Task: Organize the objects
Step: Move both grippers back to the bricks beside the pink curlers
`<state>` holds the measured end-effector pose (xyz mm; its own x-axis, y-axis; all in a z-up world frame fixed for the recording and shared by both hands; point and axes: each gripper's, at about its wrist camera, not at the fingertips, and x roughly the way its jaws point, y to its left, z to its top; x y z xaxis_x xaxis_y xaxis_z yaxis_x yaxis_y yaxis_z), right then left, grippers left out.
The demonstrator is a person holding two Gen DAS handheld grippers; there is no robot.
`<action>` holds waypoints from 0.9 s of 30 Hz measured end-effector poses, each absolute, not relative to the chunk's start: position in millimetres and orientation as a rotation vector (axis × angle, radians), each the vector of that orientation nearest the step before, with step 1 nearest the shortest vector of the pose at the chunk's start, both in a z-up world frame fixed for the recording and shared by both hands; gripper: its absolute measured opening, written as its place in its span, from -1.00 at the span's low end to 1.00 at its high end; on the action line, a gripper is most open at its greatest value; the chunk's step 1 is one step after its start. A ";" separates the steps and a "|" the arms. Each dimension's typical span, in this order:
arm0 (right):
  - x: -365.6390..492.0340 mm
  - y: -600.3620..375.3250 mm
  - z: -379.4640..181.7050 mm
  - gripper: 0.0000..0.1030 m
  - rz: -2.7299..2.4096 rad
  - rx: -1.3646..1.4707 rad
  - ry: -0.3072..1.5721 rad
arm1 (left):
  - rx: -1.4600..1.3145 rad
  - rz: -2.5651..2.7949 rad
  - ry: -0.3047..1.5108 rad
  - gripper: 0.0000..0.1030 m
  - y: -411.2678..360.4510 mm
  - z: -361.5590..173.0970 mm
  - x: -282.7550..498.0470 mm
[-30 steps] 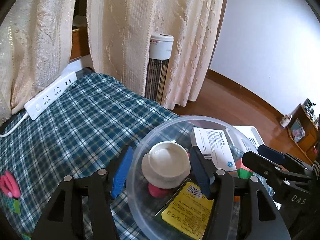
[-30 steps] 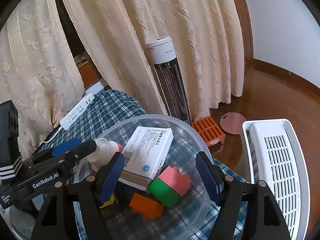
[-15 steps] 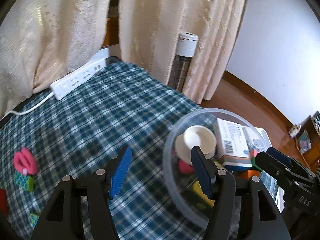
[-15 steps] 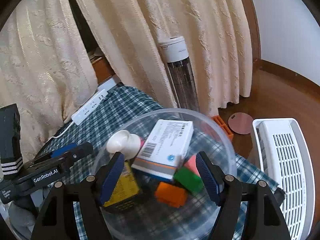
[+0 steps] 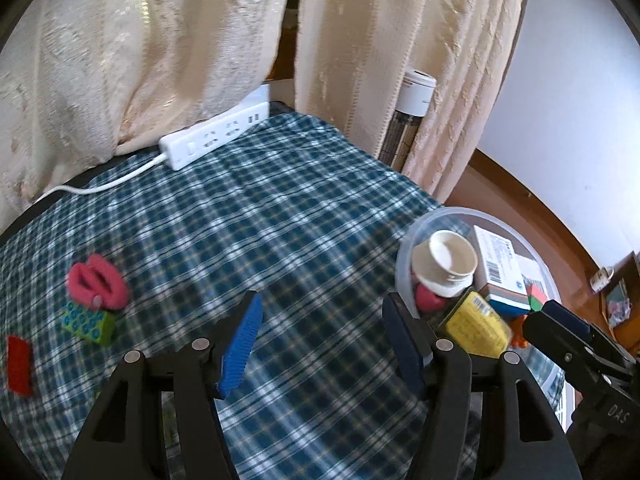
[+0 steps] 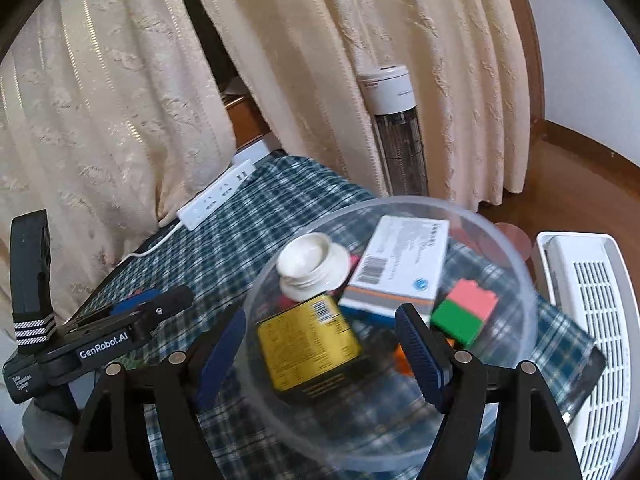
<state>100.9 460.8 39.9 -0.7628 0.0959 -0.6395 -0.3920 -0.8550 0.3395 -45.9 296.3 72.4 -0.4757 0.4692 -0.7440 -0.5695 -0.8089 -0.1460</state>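
Right hand-held gripper [image 6: 320, 344] released, clear bowl [image 6: 516, 276] between its fingers, left hand-held gripper [image 5: 320, 340] released.

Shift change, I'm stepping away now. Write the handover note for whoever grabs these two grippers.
Left gripper: open, empty, above the plaid cloth, beside the bowl.
Right gripper: open, holding nothing, over the near rim of the clear bowl.
Done: the bowl, at the table's right end, holds a white cup, a yellow-labelled jar, a white medicine box, a pink-and-green block and something orange underneath.
Left: on the cloth at far left lie pink-handled scissors, a green studded block and a red block. Probably collect these next.
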 end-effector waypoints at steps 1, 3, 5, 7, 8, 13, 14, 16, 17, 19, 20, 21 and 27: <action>100.1 456.8 40.3 0.56 2.642 -0.923 0.675 | -1.096 2.278 0.158 0.24 292.1 72.9 -46.1; 98.1 448.4 40.8 0.56 2.653 -0.931 0.667 | -1.105 2.294 0.151 0.24 281.6 72.8 -47.3; 95.3 439.5 40.8 0.57 2.666 -0.945 0.659 | -1.114 2.307 0.144 0.24 271.7 71.7 -48.3; 92.6 429.6 40.1 0.57 2.679 -0.960 0.649 | -1.123 2.320 0.134 0.24 260.0 70.8 -49.4; 90.5 424.8 39.5 0.58 2.685 -0.970 0.644 | -1.127 2.326 0.130 0.24 254.8 70.3 -49.8; 81.5 400.2 35.7 0.62 2.713 -1.015 0.628 | -1.145 2.358 0.108 0.24 225.6 68.8 -53.2; 79.8 395.9 34.8 0.63 2.716 -1.023 0.628 | -1.149 2.365 0.103 0.24 218.2 68.1 -54.1; 75.3 387.2 33.0 0.63 2.721 -1.043 0.630 | -1.161 2.376 0.095 0.24 206.2 67.2 -57.0; 73.4 381.9 31.7 0.64 2.724 -1.056 0.631 | -1.168 2.381 0.090 0.26 200.3 66.1 -58.4; 69.4 375.0 30.0 0.65 2.728 -1.077 0.634 | -1.185 2.393 0.075 0.36 187.2 64.3 -61.6; 67.7 371.7 29.1 0.65 2.730 -1.086 0.636 | -1.191 2.400 0.065 0.39 181.0 63.7 -63.0; 65.5 367.4 28.4 0.66 2.731 -1.096 0.635 | -1.195 2.410 0.055 0.39 174.2 63.2 -64.3; 55.5 343.2 25.5 0.77 2.754 -1.141 0.613 | -1.223 2.466 0.019 0.39 136.0 60.2 -74.3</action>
<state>55.5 343.2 25.5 -0.7149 -0.0623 -0.6965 -0.2391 -0.9142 0.3272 -74.3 136.0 60.2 -0.5450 0.3339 -0.7691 -0.3455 -0.9252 -0.1569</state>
